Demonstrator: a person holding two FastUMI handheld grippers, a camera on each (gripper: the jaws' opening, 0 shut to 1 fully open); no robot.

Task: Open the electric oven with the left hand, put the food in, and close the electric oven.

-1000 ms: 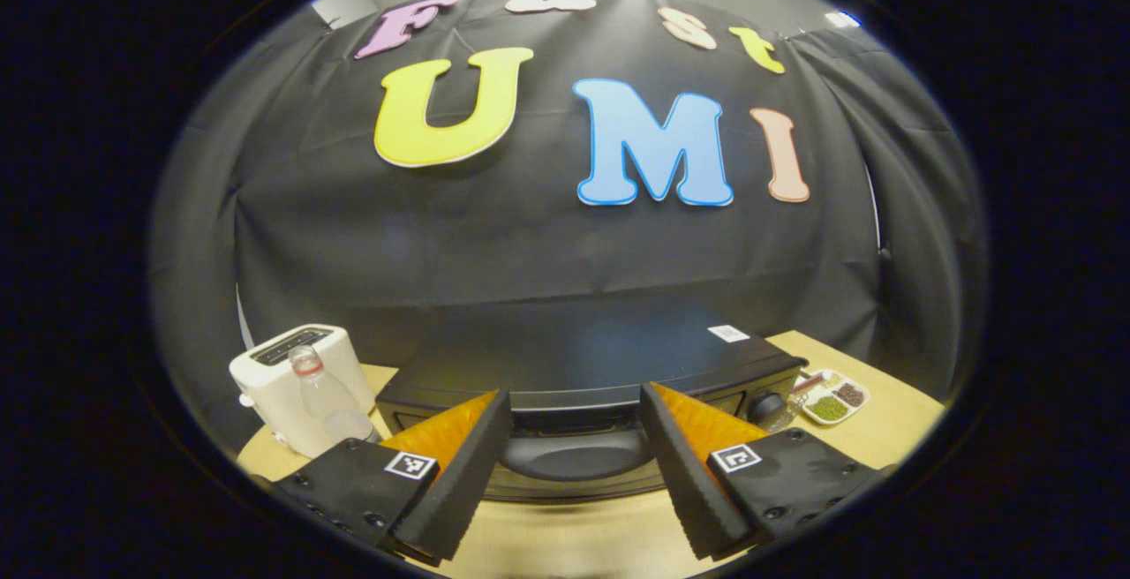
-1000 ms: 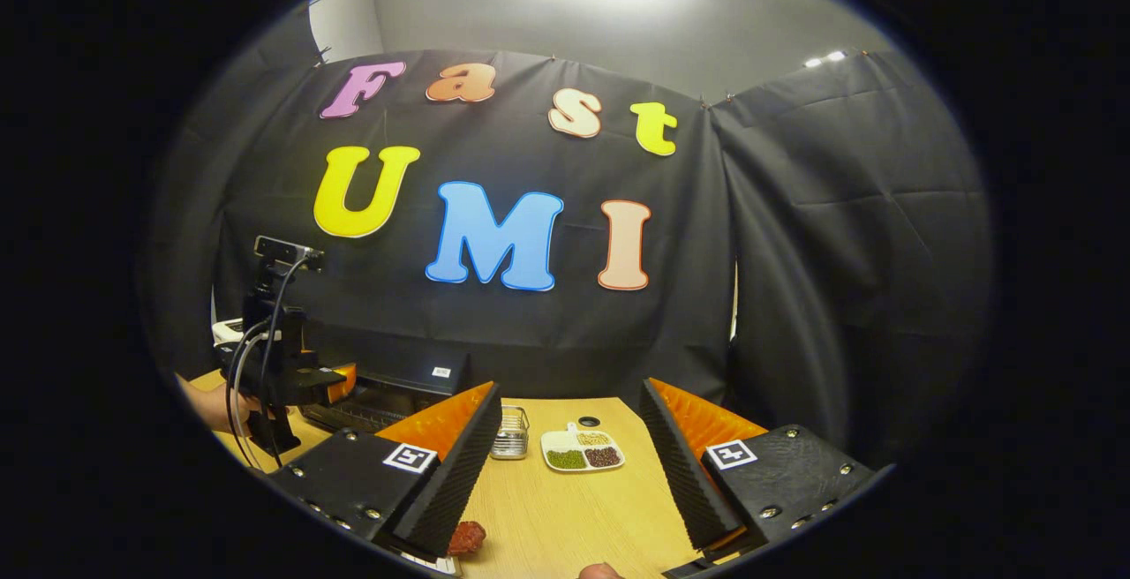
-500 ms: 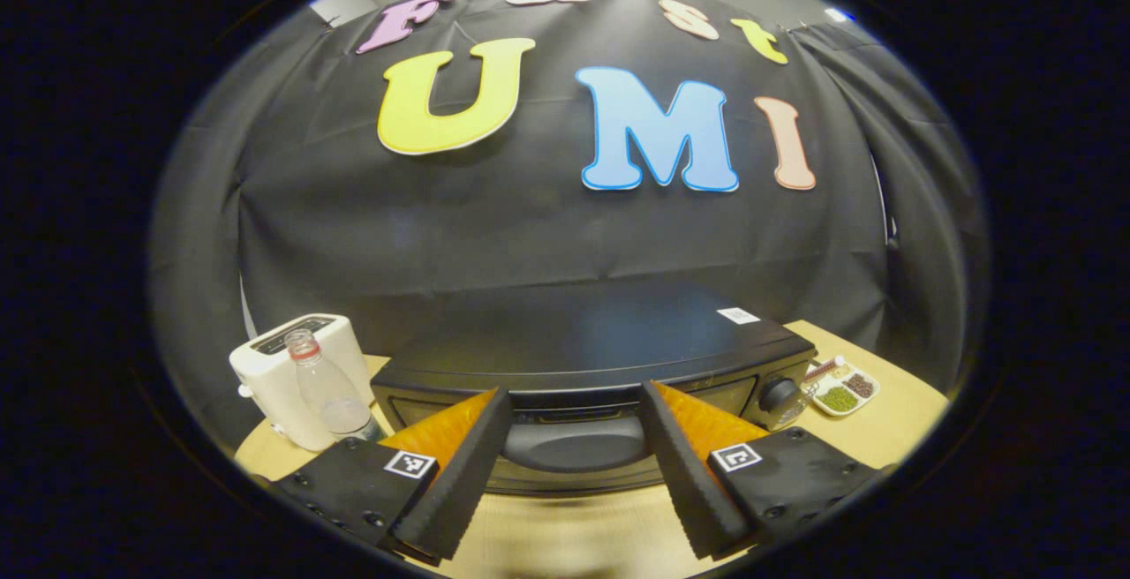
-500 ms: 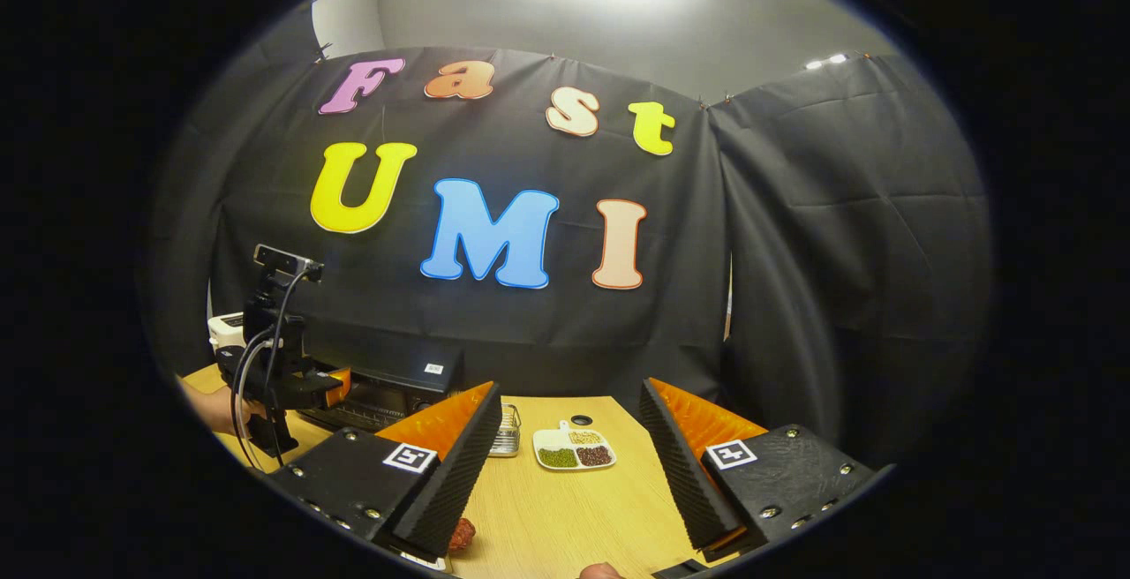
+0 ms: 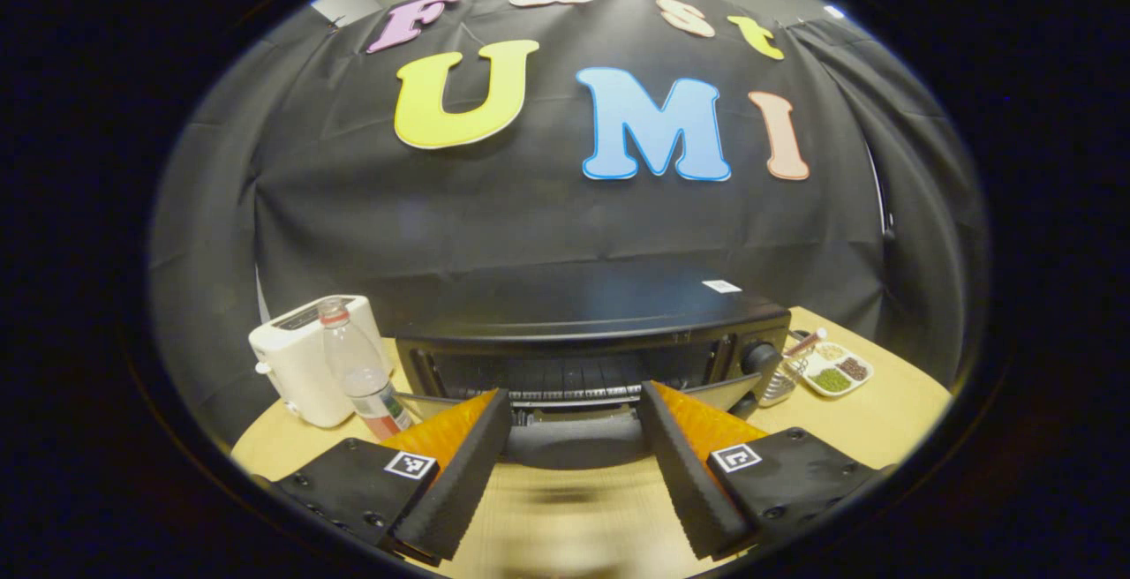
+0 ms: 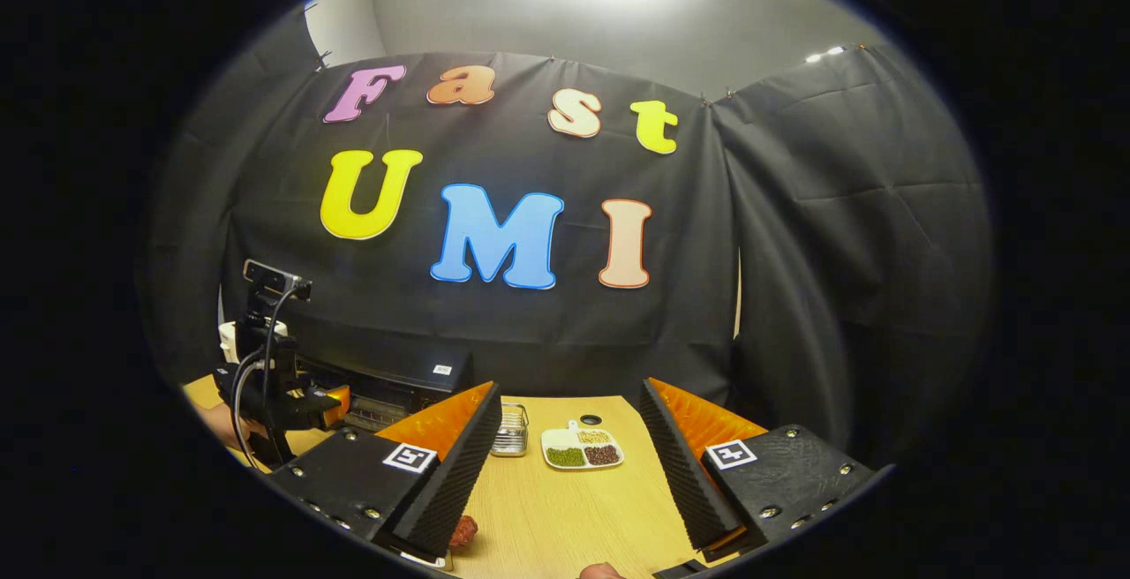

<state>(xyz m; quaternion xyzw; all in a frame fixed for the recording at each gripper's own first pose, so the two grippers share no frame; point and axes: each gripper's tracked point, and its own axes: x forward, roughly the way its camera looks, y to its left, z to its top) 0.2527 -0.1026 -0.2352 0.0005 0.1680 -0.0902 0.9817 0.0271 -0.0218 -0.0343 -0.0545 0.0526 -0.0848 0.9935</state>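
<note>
Oven door partly down, food not yet in

The black boxy electric oven stood mid-table, door handle between the left gripper's wide jaws; whether they pressed it, I cannot tell. The right gripper hung wide, empty, above the reddish food lump; loading and closing remained.

A black oven sits on the pale wood-grain counter, beside a white toaster and a red-capped clear bottle.
</note>
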